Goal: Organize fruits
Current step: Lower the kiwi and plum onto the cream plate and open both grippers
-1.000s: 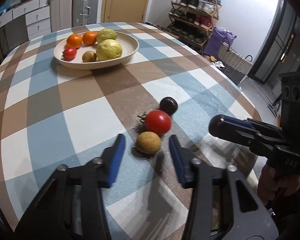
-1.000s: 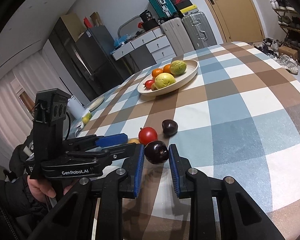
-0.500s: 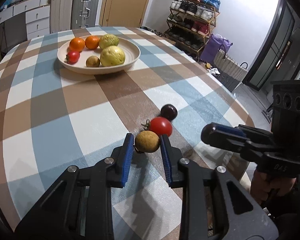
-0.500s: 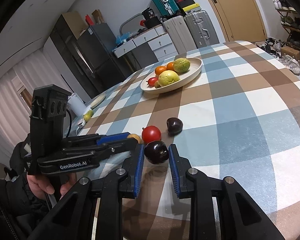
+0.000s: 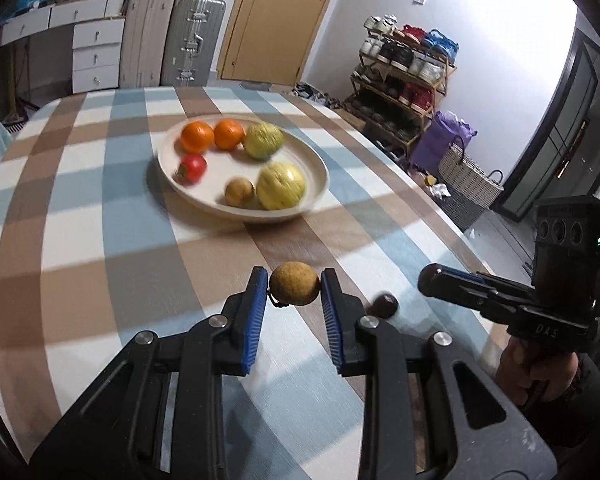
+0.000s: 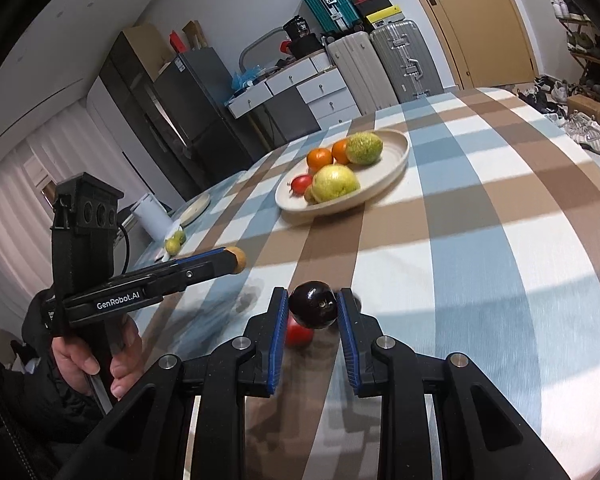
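My left gripper is shut on a small round brown fruit, held above the checked tablecloth. My right gripper is shut on a dark purple fruit, also off the table. Under it lie a red tomato and a second dark fruit. Ahead stands a cream plate with two oranges, two green-yellow fruits, a tomato and a small brown fruit. Each view shows the other gripper off to the side, level with mine.
At the table's left end stand a white cylinder, a small green fruit and a flat dish. The table's right edge drops off near a woven basket and a shoe rack. Suitcases stand behind.
The left jaws have shut on the brown fruit and lifted it off the cloth. Both grippers have moved forward toward the plate, the right still carrying its dark fruit.
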